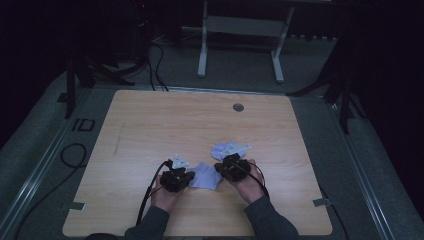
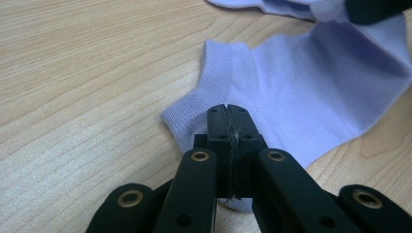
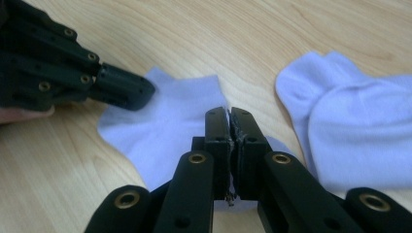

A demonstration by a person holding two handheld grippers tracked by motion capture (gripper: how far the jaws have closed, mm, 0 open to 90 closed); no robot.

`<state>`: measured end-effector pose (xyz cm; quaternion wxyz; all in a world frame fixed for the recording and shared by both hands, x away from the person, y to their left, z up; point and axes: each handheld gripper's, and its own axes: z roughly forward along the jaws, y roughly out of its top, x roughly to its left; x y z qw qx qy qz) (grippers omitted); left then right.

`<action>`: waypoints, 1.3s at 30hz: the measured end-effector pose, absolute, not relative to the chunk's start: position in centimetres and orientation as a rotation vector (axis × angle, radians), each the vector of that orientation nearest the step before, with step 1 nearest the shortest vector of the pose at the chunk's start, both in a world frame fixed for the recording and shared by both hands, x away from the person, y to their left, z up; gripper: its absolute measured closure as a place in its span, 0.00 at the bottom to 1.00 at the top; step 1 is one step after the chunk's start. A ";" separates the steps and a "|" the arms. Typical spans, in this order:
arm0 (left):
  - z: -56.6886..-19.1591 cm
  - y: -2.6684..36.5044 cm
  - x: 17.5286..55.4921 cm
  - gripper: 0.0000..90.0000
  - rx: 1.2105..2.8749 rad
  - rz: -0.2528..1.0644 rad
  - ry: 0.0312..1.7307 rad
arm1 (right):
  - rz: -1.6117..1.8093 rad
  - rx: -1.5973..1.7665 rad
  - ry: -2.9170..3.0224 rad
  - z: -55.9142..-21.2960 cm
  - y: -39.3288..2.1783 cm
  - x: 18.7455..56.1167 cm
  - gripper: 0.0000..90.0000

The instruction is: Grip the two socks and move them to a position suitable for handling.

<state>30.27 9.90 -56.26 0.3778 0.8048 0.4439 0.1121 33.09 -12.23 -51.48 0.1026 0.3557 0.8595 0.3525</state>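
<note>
A pale lavender sock (image 1: 205, 176) lies flat on the wooden table (image 1: 150, 130), stretched between my two grippers. My left gripper (image 1: 186, 177) is shut on the sock (image 2: 301, 97) near its ribbed cuff, jaws pressed together (image 2: 227, 109). At the sock's (image 3: 170, 126) other end my right gripper (image 1: 221, 169) has its jaws pressed together (image 3: 229, 112), with a bit of fabric showing between them. A second lavender sock (image 1: 226, 149) lies crumpled just beyond, to the right (image 3: 359, 136). The left gripper's tip (image 3: 143, 90) shows at the sock's far edge in the right gripper view.
A round grommet hole (image 1: 238, 107) sits near the table's far edge. Bare wood stretches left and far. A white metal frame (image 1: 202, 50) stands on the floor behind, and black cables (image 1: 75, 152) loop on the floor at left.
</note>
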 end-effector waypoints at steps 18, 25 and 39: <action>-56.3 9.9 30.2 0.99 2.057 0.285 1.136 | 1.007 1.176 2.417 -53.2 -18.0 29.0 0.86; -56.3 9.9 30.2 0.99 2.057 0.285 1.135 | 1.015 1.224 2.384 -53.0 -19.4 28.5 0.80; -56.3 10.0 30.2 0.99 2.049 0.282 1.137 | 1.065 1.103 2.365 -51.0 -17.1 30.8 0.80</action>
